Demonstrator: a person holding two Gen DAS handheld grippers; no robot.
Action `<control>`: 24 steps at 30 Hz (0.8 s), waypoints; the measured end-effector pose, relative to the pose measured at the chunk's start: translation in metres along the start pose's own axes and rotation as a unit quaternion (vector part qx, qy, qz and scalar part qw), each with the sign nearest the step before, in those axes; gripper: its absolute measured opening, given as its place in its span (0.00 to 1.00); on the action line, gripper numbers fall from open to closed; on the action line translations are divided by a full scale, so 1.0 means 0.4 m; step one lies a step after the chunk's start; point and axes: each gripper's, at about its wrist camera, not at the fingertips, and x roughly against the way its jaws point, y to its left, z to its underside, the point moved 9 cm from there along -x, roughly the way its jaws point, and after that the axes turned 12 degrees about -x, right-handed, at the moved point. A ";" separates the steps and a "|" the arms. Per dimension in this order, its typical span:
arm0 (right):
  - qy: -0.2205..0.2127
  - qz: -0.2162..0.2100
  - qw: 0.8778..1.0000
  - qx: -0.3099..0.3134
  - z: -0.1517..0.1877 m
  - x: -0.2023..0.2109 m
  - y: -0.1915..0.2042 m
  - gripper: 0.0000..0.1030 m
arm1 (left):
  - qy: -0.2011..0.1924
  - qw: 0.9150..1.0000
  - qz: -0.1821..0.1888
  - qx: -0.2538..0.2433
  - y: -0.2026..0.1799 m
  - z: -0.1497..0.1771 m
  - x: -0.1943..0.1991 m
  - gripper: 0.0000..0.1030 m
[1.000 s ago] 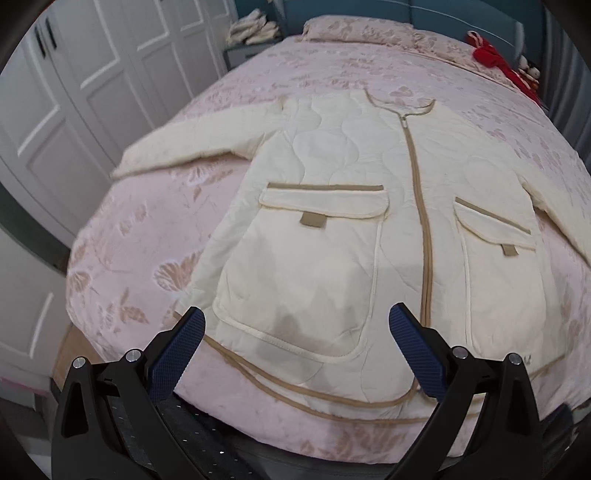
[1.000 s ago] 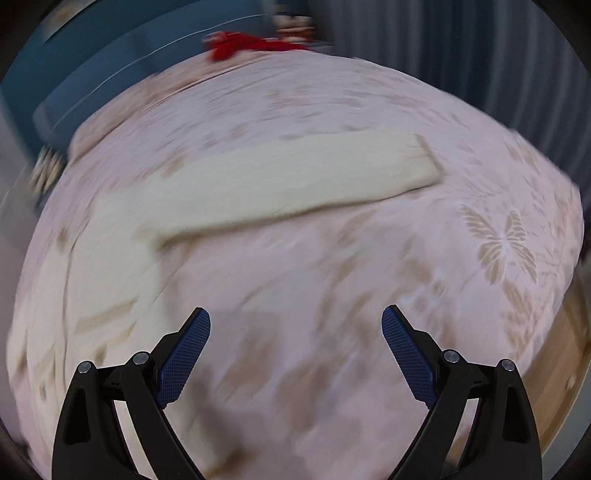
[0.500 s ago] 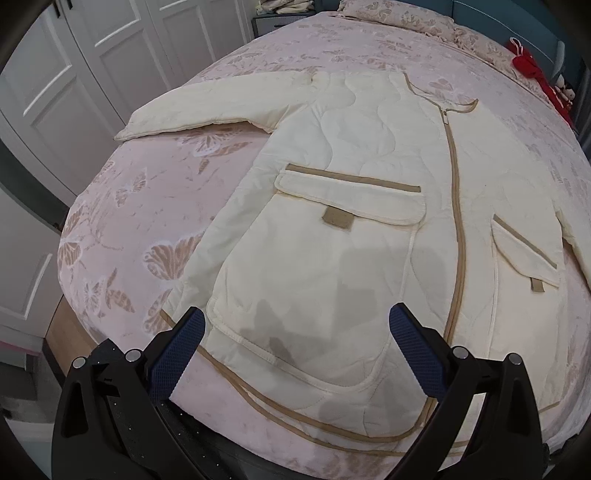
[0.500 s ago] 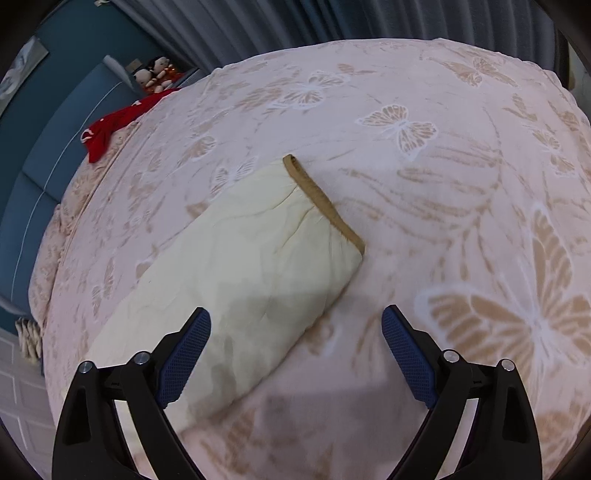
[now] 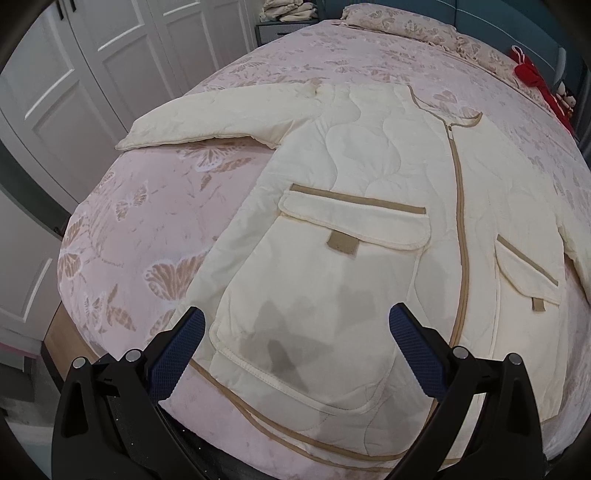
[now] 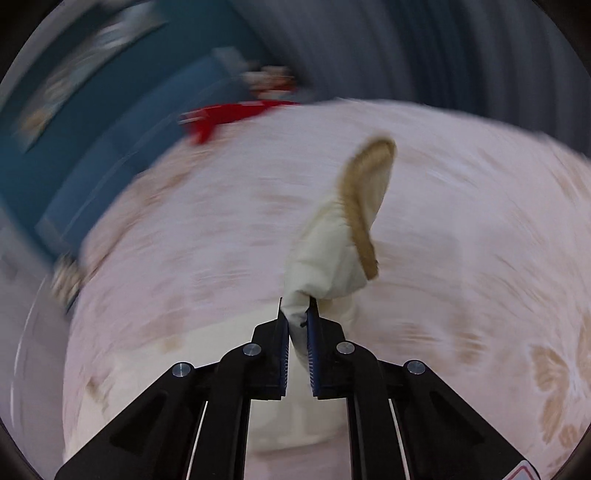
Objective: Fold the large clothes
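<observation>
Bed [image 5: 155, 206] with pink butterfly-print cover, cream quilted jacket [image 5: 369, 206] spread flat, pillow [image 5: 399, 22], red garment [image 5: 528, 74]

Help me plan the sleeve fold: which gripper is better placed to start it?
Right: the right gripper already pinches the sleeve in shut jaws. The left gripper hovers open over the jacket hem.
</observation>
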 end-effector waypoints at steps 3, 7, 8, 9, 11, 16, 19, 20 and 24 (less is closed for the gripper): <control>0.025 -0.073 0.992 0.098 0.108 0.060 0.260 0.09 | -0.009 1.000 0.009 0.012 0.013 -0.009 0.006 0.95; 0.070 -0.144 0.963 0.218 0.337 0.114 0.549 0.09 | -0.023 0.999 0.020 0.025 0.034 -0.022 0.017 0.95; 0.081 -0.155 0.954 0.241 0.397 0.119 0.602 0.08 | -0.025 0.999 0.024 0.029 0.042 -0.024 0.019 0.95; 0.085 -0.160 0.949 0.258 0.440 0.120 0.632 0.08 | -0.028 0.999 0.027 0.033 0.052 -0.026 0.020 0.95; 0.108 -0.172 0.931 0.302 0.573 0.114 0.715 0.08 | -0.031 0.998 0.033 0.043 0.071 -0.029 0.019 0.95; 0.166 -0.180 0.896 0.371 0.840 0.084 0.804 0.08 | -0.033 0.996 0.047 0.064 0.119 -0.029 0.003 0.95; 0.202 -0.176 0.879 0.396 0.971 0.064 0.811 0.08 | -0.034 0.995 0.053 0.072 0.142 -0.030 -0.009 0.94; 0.211 -0.175 0.874 0.401 1.004 0.064 0.810 0.08 | -0.035 0.995 0.054 0.073 0.147 -0.031 -0.012 0.94; 0.243 -0.161 0.858 0.422 1.129 0.040 0.788 0.13 | -0.042 0.993 0.077 0.081 0.151 -0.048 -0.029 0.95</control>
